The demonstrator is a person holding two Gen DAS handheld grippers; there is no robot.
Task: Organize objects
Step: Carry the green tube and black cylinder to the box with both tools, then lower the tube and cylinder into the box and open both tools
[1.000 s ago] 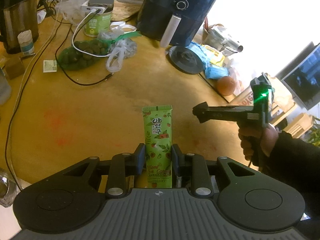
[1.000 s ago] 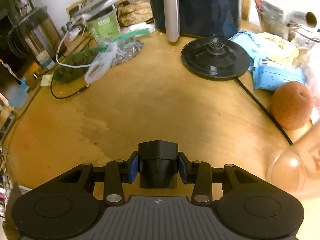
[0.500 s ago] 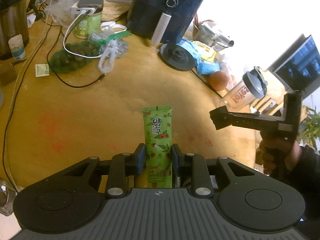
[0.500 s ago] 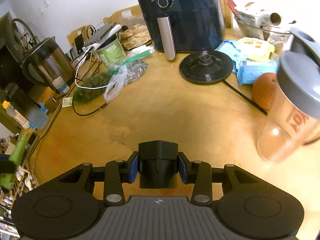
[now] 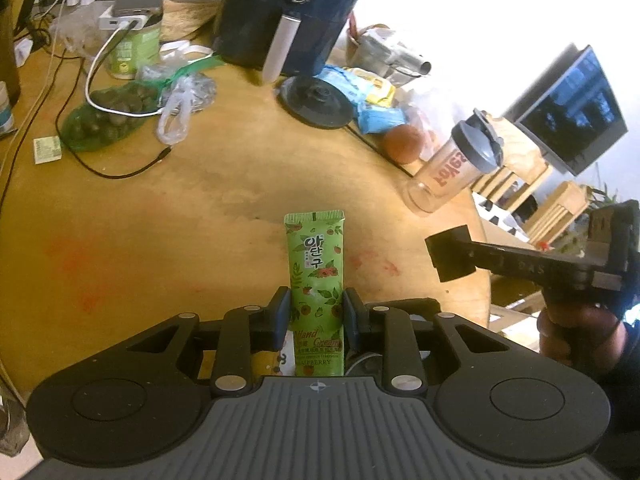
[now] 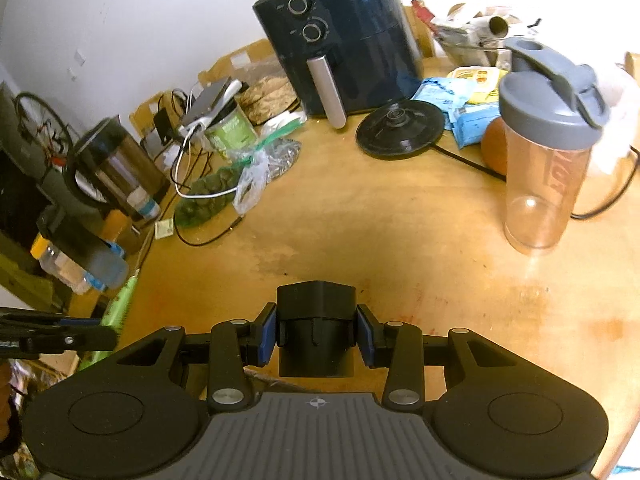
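Observation:
My left gripper point(image 5: 316, 316) is shut on a green hand cream tube point(image 5: 317, 276) that stands upright between its pads, above the near edge of the round wooden table point(image 5: 180, 208). The tube also shows at the left edge of the right wrist view point(image 6: 120, 308). My right gripper point(image 6: 316, 336) is shut on a black block point(image 6: 316, 320) and hovers over the table's near side. It shows from the side in the left wrist view point(image 5: 452, 256), to the right of the tube. A clear shaker bottle point(image 6: 548, 152) with a grey lid stands on the table, right of it.
A dark blue air fryer point(image 5: 288, 16), a black kettle base point(image 5: 316, 100), blue snack packs point(image 5: 376, 116) and an orange fruit point(image 5: 402, 142) sit at the back. A green net bag point(image 5: 104, 120), cables and a green tin point(image 5: 130, 48) lie back left. A steel kettle point(image 6: 112, 164) stands far left.
Both grippers have pulled back toward the table's near edge. The right gripper has moved right and away from the shaker bottle, which now stands free in both views. Both grips are unchanged.

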